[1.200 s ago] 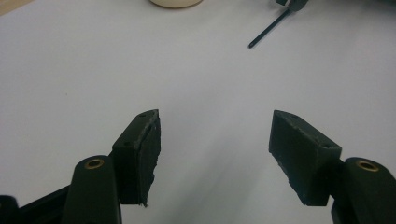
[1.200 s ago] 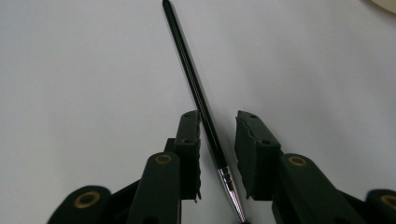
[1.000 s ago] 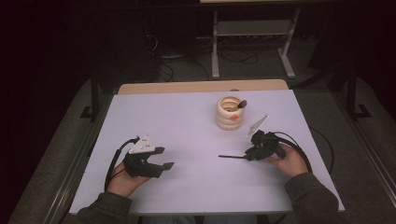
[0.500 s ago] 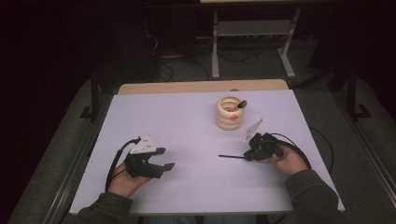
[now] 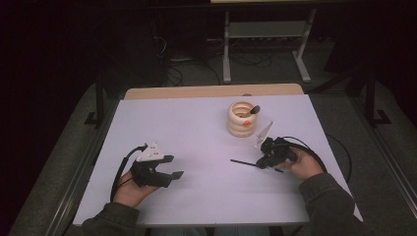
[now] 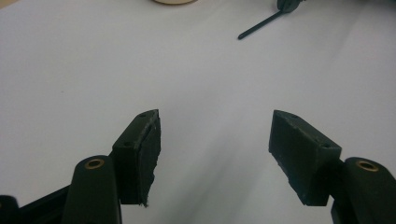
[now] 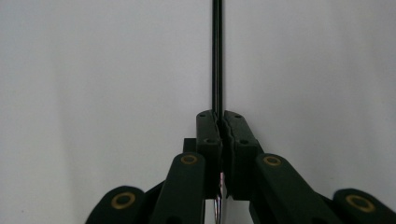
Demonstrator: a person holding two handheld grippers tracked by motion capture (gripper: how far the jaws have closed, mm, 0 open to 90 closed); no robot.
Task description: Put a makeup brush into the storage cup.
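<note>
A thin black stick point(image 5: 243, 162) lies low over the white table point(image 5: 196, 128), pointing left. My right gripper point(image 5: 259, 163) is shut on its right end; its jaws have just been closing with the stick between them. In the right gripper view the stick point(image 7: 217, 56) runs straight out from the pinched pads of that gripper point(image 7: 222, 119). At the near left my left gripper point(image 5: 173, 166) rests open, with nothing between its jaws. The left gripper view has that gripper point(image 6: 215, 135) over bare table, with the stick point(image 6: 259, 25) far off.
A cream ringed holder point(image 5: 243, 119) stands at the back right of the table, with a black-tipped item point(image 5: 254, 110) leaning in it. A wooden strip point(image 5: 211, 91) edges the far side. Behind the table a metal stand point(image 5: 265, 44) and cables sit on the dark floor.
</note>
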